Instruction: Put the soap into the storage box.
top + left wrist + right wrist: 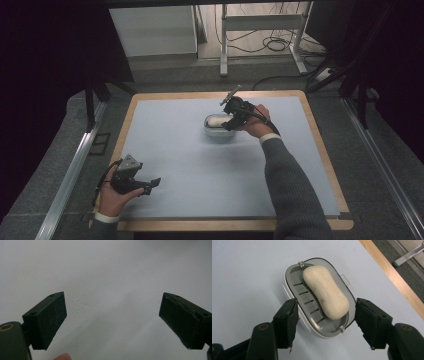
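Near the far edge of the table (150, 150), the soap dish (289, 277) with the soap (325, 292) lies between the spread jaws of the right gripper (327, 326), its long axis pointing away from them, while the left gripper (112, 320), also spread and empty, rests well apart at the near left corner.

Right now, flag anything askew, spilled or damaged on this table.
Nothing is spilled or broken. The soap bar lies at a slant in the soap dish, nearer one side, leaving the drain slots bare. On the left gripper, one pad has a ragged, peeling edge. The right gripper straddles the dish, open.
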Action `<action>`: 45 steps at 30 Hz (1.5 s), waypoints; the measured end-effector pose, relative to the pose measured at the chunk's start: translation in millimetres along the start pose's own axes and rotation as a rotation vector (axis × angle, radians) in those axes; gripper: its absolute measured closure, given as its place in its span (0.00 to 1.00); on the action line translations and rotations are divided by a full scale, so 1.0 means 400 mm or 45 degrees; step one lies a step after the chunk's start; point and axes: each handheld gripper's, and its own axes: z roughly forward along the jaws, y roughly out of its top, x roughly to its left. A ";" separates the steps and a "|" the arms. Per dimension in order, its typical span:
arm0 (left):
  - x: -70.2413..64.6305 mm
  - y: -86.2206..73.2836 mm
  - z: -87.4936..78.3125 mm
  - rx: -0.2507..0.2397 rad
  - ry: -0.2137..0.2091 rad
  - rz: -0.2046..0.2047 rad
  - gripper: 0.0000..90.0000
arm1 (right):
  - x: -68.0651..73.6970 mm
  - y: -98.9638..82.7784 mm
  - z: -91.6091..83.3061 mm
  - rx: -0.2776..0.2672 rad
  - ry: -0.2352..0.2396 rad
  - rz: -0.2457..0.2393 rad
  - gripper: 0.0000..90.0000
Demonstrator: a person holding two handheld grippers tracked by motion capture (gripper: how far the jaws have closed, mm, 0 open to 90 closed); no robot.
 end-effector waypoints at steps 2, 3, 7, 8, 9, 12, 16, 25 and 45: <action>-0.001 0.000 0.001 0.000 -0.001 -0.001 0.09 | 0.000 -0.010 -0.002 -0.006 -0.005 0.010 0.39; -0.002 0.000 0.001 0.001 0.000 0.000 0.09 | 0.002 -0.030 -0.008 0.000 -0.022 0.027 0.37; -0.001 -0.001 -0.001 -0.004 0.003 -0.005 0.09 | 0.005 -0.080 -0.030 -0.049 -0.028 0.075 0.37; 0.000 -0.001 -0.002 -0.004 0.005 -0.007 0.09 | 0.007 -0.095 -0.035 -0.065 -0.028 0.086 0.37; 0.000 -0.001 -0.002 -0.004 0.005 -0.007 0.09 | 0.009 -0.111 -0.041 -0.088 -0.032 0.096 0.37; -0.001 -0.001 -0.001 -0.014 0.011 -0.014 0.09 | 0.019 -0.160 -0.058 -0.129 -0.051 0.119 0.37; -0.003 -0.001 0.002 -0.009 0.017 -0.013 0.09 | 0.029 -0.209 -0.075 -0.157 -0.053 0.147 0.37; -0.004 -0.001 0.003 -0.003 0.025 -0.012 0.09 | 0.065 -0.355 -0.112 -0.200 -0.085 0.243 0.36; -0.003 -0.001 0.004 -0.001 0.032 -0.012 0.09 | 0.101 -0.506 -0.128 -0.244 -0.113 0.350 0.35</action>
